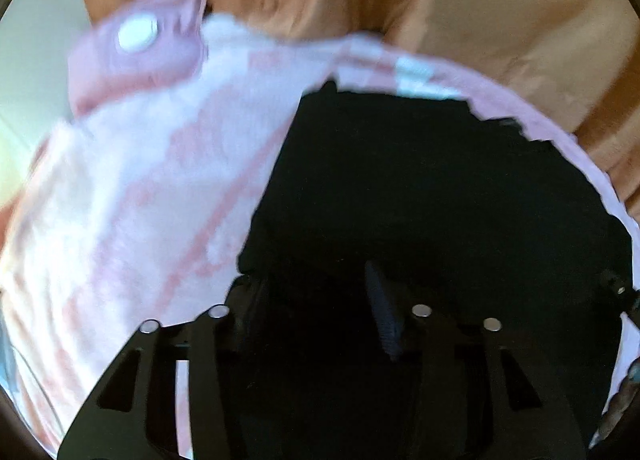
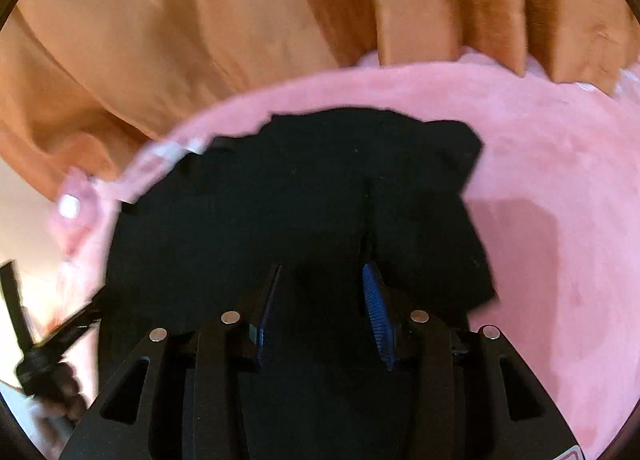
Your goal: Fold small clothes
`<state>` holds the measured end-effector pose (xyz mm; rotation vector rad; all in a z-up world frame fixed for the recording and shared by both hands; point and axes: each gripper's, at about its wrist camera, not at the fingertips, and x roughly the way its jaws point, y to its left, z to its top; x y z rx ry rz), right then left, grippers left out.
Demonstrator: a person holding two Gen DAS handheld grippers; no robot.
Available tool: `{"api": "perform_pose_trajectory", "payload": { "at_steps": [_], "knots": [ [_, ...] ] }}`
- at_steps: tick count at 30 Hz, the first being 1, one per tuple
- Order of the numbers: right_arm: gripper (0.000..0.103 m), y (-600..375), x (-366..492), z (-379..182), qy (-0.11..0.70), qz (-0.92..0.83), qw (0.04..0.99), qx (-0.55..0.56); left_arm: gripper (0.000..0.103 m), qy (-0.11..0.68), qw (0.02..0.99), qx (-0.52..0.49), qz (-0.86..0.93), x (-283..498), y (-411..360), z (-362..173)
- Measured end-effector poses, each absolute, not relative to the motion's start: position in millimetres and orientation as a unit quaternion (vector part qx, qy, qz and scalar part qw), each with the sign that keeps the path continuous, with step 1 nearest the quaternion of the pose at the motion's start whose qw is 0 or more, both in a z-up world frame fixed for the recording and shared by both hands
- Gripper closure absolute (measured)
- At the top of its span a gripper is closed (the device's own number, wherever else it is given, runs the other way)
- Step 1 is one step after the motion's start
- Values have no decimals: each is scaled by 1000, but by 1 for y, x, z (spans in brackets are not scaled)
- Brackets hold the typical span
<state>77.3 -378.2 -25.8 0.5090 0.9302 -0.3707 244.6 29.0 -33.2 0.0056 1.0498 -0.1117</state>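
A black garment (image 1: 420,180) lies on a pink blanket (image 1: 140,180); in the right wrist view the garment (image 2: 280,200) spreads over the pink blanket (image 2: 560,220). My left gripper (image 1: 320,292) is low over the garment; only its right blue finger pad (image 1: 384,312) shows, the left is lost against the dark cloth. My right gripper (image 2: 320,292) is open, its blue pads (image 2: 376,312) apart over the garment, with black cloth between them. The left gripper also shows at the left edge of the right wrist view (image 2: 52,348).
Orange curtain folds (image 2: 200,20) hang behind the blanket and also show in the left wrist view (image 1: 500,12). A white round button (image 1: 137,34) sits on a pink cloth piece at the blanket's far left edge.
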Motion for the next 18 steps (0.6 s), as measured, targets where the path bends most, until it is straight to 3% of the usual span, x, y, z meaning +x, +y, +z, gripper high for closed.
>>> {"api": "perform_pose_trajectory", "payload": {
  "at_steps": [1,2,3,7,10,13,15,18],
  "knots": [
    [74,-376,80,-24,435,-180,853,228,65,494,868,-1,-51,246,31,-34],
    [98,-373,81,-20,435,-164,856,226,84,487,872,17,-47,246,29,-32],
    [99,-371,78,-14,421,-150,864,234,101,483,874,23,-52,246,29,-29],
    [99,-365,52,22,339,-144,906,210,101,484,873,22,-57,249,38,-24],
    [100,-386,68,-34,409,-158,866,241,101,487,871,10,-56,252,45,-31],
    [99,-385,67,-21,408,-156,866,245,98,480,873,-24,-80,247,48,-14],
    [89,-374,69,7,384,-190,881,202,96,484,870,-36,-85,246,52,-9],
    [86,-353,89,36,356,-149,905,181,92,506,857,-62,-77,253,62,-22]
  ]
}}
